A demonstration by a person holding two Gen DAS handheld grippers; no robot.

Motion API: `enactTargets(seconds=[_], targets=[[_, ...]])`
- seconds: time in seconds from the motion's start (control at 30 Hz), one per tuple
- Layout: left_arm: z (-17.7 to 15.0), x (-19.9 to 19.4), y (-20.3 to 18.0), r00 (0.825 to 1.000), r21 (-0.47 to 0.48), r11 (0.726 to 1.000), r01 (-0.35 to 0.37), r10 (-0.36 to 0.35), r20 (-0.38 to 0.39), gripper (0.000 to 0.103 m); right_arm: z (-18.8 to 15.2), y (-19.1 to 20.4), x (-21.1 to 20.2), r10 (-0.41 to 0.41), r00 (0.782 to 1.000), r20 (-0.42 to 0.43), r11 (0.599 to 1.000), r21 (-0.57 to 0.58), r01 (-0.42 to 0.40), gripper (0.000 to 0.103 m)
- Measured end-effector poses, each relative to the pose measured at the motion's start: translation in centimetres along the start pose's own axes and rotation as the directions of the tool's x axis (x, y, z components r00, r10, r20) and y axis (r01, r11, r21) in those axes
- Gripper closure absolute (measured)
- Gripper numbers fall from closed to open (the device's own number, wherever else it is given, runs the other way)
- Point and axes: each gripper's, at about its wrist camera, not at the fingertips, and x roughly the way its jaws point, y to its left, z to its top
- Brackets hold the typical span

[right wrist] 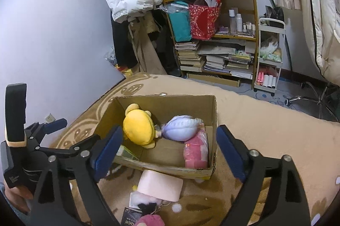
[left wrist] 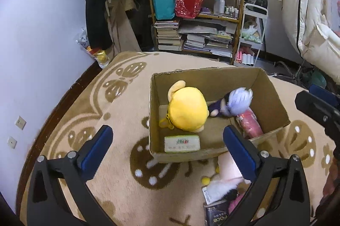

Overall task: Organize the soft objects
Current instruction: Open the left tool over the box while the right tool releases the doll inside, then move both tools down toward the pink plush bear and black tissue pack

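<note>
Both tools are over the patterned beige blanket (left wrist: 119, 185), pointing down toward the open brown cardboard box (left wrist: 274, 98).

Left gripper (left wrist: 167, 147): jaws spread wide, nothing between the pads. Right gripper (right wrist: 170, 147): jaws likewise wide apart, empty. No earlier view to compare, so no note on motion.

Done so far, judged from the box contents:
- round yellow plush toy with ears (left wrist: 187, 113), ahead of the left gripper, just beyond its fingertips, inside the box.
- small doll with lavender hair and dark clothes (left wrist: 233, 104), ahead and right of the left gripper, touching the yellow plush.
- pink fuzzy wrapped bundle (right wrist: 195, 151), in the box's near right corner, just ahead of the right gripper.
- flat pale green packet (left wrist: 182, 143), against the near wall, between the left fingers in view.

Left to do: a loose pile lies outside the box, below and close under the right gripper — pale pink soft block (right wrist: 161, 185), white-and-black fluffy keychain charm (right wrist: 146, 202), pink furry item (right wrist: 149, 221), dark printed pouch (right wrist: 129, 217).

Estimate: roughly half sorted; next pick is likely from this near pile.
</note>
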Motion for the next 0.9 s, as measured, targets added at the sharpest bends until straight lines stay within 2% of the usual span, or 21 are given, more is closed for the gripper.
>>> enactTargets(seconds=[0.1,0.47,0.67,0.9], targets=[[-0.3,-0.6,0.3,0.999,-0.021,1.000,0.023,-0.023,-0.026,0.001,-0.2,0.4,-0.7,0.010,1.000,0.006,1.000,-0.002,-0.010,0.002],[-2.5,-4.4,0.8,1.000,-0.038,0.999,0.028,-0.029,-0.010,0.001,-1.9,1.2,-3.1,0.021,1.000,-0.006,1.000,-0.001,-0.021,0.000],[-4.6,-5.1,1.2,0.998,-0.086,0.995,0.050,-0.053,-0.038,0.001,-3.7,1.0,-4.2,0.023,0.999,-0.024,1.000,0.015,-0.022,0.000],[-6.9,-4.9,1.5,0.992,-0.111,0.992,0.066,-0.077,-0.099,0.001,-6.4,0.1,-4.3,0.040,0.994,-0.104,0.994,0.110,-0.028,0.000]])
